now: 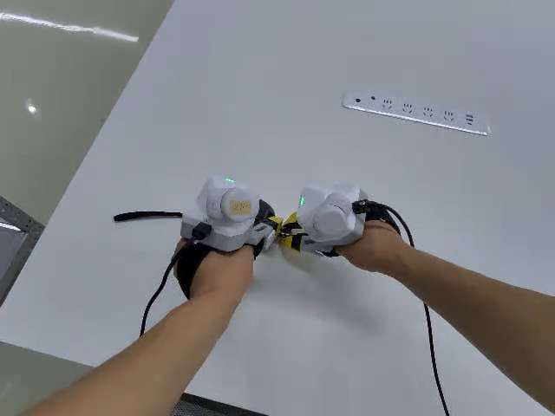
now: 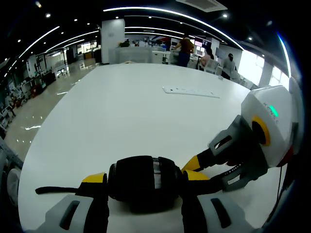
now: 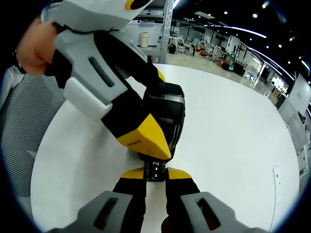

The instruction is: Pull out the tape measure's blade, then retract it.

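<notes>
Jaws of the left hand-held gripper (image 2: 144, 178) clamped on the black tape measure (image 3: 167, 109) low at the white tabletop (image 2: 121, 111), right hand-held gripper (image 3: 155, 174) pinched nearly closed on the blade end (image 3: 154, 167) just outside the case.

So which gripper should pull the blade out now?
Right. The right gripper is shut on the blade tip, while the left gripper clamps the tape measure case, so it can likely anchor it.

Right gripper view: tape (image 3: 172, 104) case half covered by left gripper (image 3: 153, 108). Blade (image 3: 154, 167) mostly hidden where right gripper (image 3: 155, 175) pinches it, print too small to read. Power strip (image 3: 277, 187) blurred at edge. Head view: tape buried between grippers; cable (image 1: 431, 347) runs off bottom.
</notes>
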Demonstrator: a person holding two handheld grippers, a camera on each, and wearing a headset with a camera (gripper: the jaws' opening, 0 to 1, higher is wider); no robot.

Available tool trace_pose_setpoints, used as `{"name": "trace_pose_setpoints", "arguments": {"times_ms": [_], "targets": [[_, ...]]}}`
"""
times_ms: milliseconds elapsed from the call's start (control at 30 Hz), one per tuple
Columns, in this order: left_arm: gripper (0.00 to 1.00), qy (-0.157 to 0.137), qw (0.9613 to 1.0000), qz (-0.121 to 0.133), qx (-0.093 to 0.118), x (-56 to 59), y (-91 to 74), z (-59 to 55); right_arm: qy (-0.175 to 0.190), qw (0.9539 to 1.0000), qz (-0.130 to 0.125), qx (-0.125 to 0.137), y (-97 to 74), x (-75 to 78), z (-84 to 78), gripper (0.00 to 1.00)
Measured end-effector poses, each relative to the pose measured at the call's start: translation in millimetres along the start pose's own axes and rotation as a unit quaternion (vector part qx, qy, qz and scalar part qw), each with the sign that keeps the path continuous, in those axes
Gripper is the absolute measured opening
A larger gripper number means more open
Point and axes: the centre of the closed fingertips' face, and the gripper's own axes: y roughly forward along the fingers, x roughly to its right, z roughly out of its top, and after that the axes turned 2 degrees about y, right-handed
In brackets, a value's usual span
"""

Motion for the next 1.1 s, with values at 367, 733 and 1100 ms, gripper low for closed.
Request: {"name": "trace_pose_setpoints", "arguments": {"times_ms": [367, 733, 1100], "targets": [[0.57, -0.001, 1.0, 0.001, 0.0, 0.0, -0.1, -0.1, 0.023, 0.9994, -0.025, 0.009, 1.7, 1.5, 1.4, 0.15], [0.57, -0.002, 1.0, 0.001, -0.001, 0.1, -0.3, 0.0, 0.035, 0.9987, -0.035, 0.007, 3.6, 1.5, 3.5, 0.15], [0.57, -0.004, 1.0, 0.002, 0.0, 0.1, -0.2, 0.0, 0.043, 0.9982, -0.04, -0.008, 4.6, 2.4, 3.6, 0.15]]}}
